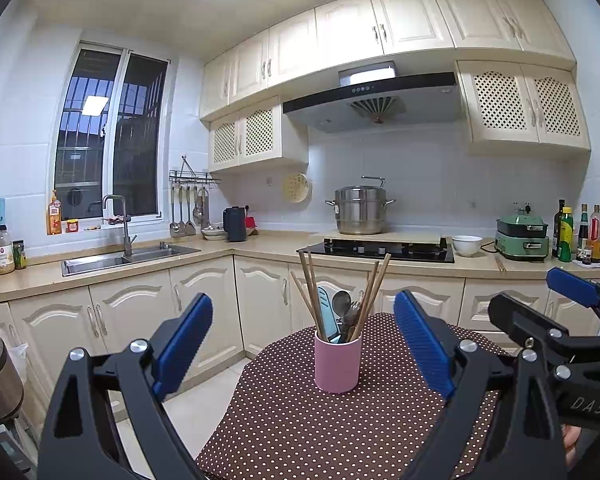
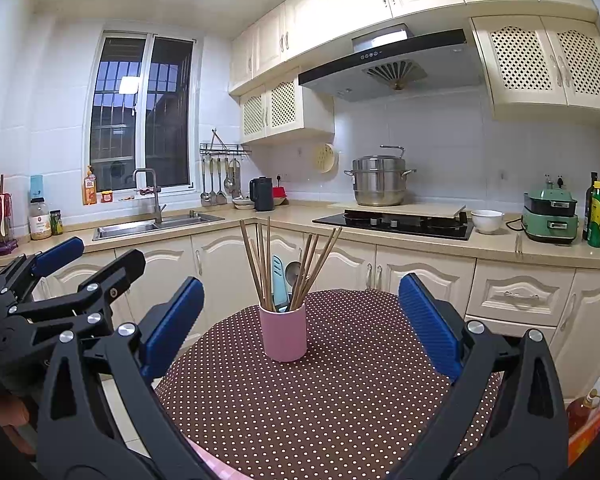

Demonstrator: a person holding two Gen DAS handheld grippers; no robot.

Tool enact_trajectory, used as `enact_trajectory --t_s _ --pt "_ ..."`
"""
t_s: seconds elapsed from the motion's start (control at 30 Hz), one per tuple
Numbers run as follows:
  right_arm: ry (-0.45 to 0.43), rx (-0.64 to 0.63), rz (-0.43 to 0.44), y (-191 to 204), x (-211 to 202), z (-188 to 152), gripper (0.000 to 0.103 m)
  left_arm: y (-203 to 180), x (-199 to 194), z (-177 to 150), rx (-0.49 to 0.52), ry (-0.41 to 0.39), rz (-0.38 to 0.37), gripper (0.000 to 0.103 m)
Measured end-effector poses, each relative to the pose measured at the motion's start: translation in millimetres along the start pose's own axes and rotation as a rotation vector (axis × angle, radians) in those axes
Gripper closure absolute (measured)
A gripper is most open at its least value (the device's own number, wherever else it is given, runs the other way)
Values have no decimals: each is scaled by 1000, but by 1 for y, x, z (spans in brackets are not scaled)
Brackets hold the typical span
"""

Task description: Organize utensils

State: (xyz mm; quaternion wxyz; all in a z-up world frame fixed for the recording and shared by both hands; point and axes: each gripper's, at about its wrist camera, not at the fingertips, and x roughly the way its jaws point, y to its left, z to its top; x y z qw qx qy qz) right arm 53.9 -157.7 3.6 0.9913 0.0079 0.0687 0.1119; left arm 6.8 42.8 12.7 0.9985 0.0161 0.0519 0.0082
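A pink cup (image 1: pixel 337 364) stands upright on the dotted table (image 1: pixel 300 432), holding chopsticks (image 1: pixel 312 300), a spoon (image 1: pixel 341 304) and a pale blue utensil; no utensil lies loose on the cloth. This arrangement fits either sorting complete or utensils awaiting removal. Left gripper (image 1: pixel 304 352) and right gripper (image 2: pixel 300 336) hover before the cup, both spread wide and holding nothing.

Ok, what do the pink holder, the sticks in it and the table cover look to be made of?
The pink holder: looks like matte ceramic or plastic; smooth, even colour, no glare, so it is hard to say which. The chopsticks: likely wood or bamboo; plain brown, dull, straight. The table cover: printed fabric or coated cloth, brown with white dots, draped over the rounded edge.
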Motion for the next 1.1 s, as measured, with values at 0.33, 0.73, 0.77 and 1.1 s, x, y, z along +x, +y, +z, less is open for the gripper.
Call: enact_trajectory --t_s 0.33,0.73,0.77,1.1 --pt "2 4 2 -2 2 -1 7 0 1 1 1 1 1 13" --pt "6 9 2 -2 3 -2 7 -2 4 -1 10 1 11 13" --pt "7 10 2 -2 3 -2 7 -2 4 -1 10 2 10 13" --pt "62 49 31 -9 22 -10 7 -2 26 -10 16 69 12 13"
